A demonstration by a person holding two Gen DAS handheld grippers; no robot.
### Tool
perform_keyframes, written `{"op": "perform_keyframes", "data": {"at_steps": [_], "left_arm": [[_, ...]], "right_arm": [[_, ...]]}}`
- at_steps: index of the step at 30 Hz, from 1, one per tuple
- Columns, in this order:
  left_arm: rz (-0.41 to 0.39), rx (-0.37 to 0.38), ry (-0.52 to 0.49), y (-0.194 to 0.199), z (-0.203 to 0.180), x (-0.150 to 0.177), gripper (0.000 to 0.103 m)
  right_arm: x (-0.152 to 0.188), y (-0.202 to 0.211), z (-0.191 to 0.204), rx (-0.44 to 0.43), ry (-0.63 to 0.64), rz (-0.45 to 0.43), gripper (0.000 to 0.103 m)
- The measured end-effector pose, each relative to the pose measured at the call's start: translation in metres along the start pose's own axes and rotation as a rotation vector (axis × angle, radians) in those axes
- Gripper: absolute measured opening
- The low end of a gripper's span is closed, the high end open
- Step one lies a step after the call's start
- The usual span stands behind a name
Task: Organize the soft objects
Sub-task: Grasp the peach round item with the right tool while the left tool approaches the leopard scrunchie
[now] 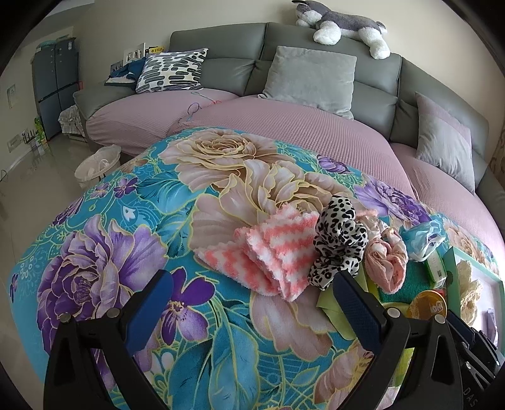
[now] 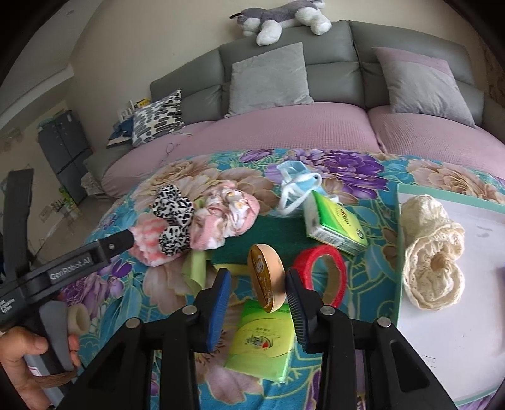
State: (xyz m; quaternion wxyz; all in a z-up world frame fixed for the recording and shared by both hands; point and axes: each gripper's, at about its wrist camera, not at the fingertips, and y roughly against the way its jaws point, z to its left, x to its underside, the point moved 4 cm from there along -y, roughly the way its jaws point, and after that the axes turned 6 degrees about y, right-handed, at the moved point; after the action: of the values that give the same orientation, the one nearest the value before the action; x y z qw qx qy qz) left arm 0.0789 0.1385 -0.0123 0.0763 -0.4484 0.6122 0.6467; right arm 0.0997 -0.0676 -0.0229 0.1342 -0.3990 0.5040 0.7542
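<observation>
On the floral blanket lie a pink-and-white striped cloth, a leopard-print scrunchie, a rolled pink sock and a blue face mask. A cream lace scrunchie rests on a white board. My left gripper hangs wide open in front of the striped cloth, holding nothing. A round gold-lidded tin stands tilted on edge between the jaws of my right gripper. The right pad touches the tin's side, while a gap shows at the left pad.
A red tape roll, two green tissue packs and a dark green scouring pad crowd around the tin. Behind the blanket runs a grey sofa with cushions and a plush dog. A white bin stands on the floor at left.
</observation>
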Motion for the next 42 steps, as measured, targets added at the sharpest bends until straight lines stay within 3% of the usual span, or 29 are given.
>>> {"op": "perform_keyframes", "data": {"at_steps": [2,7,14,21,29,35,38,40,42], "left_arm": [[0.001,0.001,-0.004,0.0,-0.001,0.0,0.101],[0.002,0.0,-0.012,0.0,-0.003,0.001,0.101],[0.0,0.002,-0.02,0.0,-0.004,0.001,0.101],[-0.01,0.021,-0.017,0.001,-0.006,0.0,0.101],[-0.028,0.112,0.049,0.002,-0.023,-0.008,0.101],[-0.062,0.129,0.024,-0.003,-0.041,-0.016,0.101],[-0.062,0.158,0.03,-0.007,-0.048,-0.019,0.095],[-0.059,0.167,0.019,-0.01,-0.053,-0.021,0.08],[-0.064,0.155,-0.006,-0.014,-0.058,-0.02,0.072]], "right_arm": [[0.0,-0.001,0.002,-0.012,0.005,0.002,0.034],[-0.002,-0.003,0.007,-0.041,0.013,-0.007,0.034],[0.0,-0.014,0.007,-0.044,0.011,0.022,0.02],[0.001,-0.016,0.005,-0.022,0.01,0.024,0.018],[-0.002,-0.01,-0.001,-0.022,-0.009,0.006,0.017],[-0.005,0.0,-0.006,-0.023,-0.03,-0.026,0.017],[-0.007,0.003,-0.007,-0.026,-0.034,-0.036,0.017],[-0.008,0.005,-0.009,-0.026,-0.04,-0.04,0.017],[-0.008,0.006,-0.011,-0.026,-0.045,-0.043,0.017]]}}
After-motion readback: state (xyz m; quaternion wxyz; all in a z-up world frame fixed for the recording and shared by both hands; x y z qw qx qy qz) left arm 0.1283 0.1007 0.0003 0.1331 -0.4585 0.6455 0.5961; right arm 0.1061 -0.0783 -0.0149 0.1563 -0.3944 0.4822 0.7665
